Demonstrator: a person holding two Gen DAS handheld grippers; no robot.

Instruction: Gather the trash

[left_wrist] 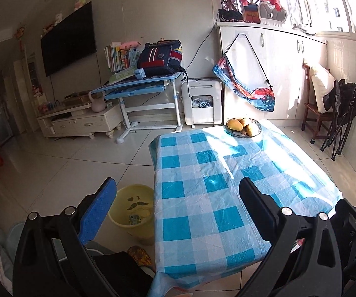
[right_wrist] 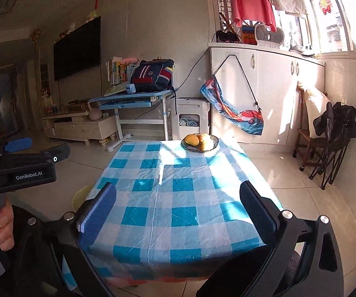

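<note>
Left gripper (left_wrist: pixel 178 205), fingers spread wide with nothing between them, held above the near left edge of the table (left_wrist: pixel 227 185); its blue-padded finger (left_wrist: pixel 98 212) stands over the floor, its black finger (left_wrist: pixel 259 210) over the cloth. Right gripper (right_wrist: pixel 178 208), jaws likewise wide apart and empty, poised over the near end of the same table. In the right wrist view the left gripper's body appears at the left margin, its handle grasped by a hand (right_wrist: pixel 4 225).

Yellow bin (left_wrist: pixel 134 212): on the tiled floor, just beside the table's left side and below the left gripper's blue finger; scraps of trash (left_wrist: pixel 134 220) lie at its bottom. In the right wrist view only its rim shows past the table corner.

Table: covered by a blue-and-white checked cloth, sunlit along its right half. At the far end stands a dark bowl (right_wrist: pixel 199 144) holding yellow fruit (right_wrist: pixel 192 139).

Background: blue study desk (left_wrist: pixel 138 89) bearing a backpack (left_wrist: pixel 159 58) and books, white cabinet (left_wrist: pixel 272 74) with a patterned bag (left_wrist: pixel 244 86) hung on its front, wall-mounted television (left_wrist: pixel 68 39), folded black chair (left_wrist: pixel 339 123) at the right.
</note>
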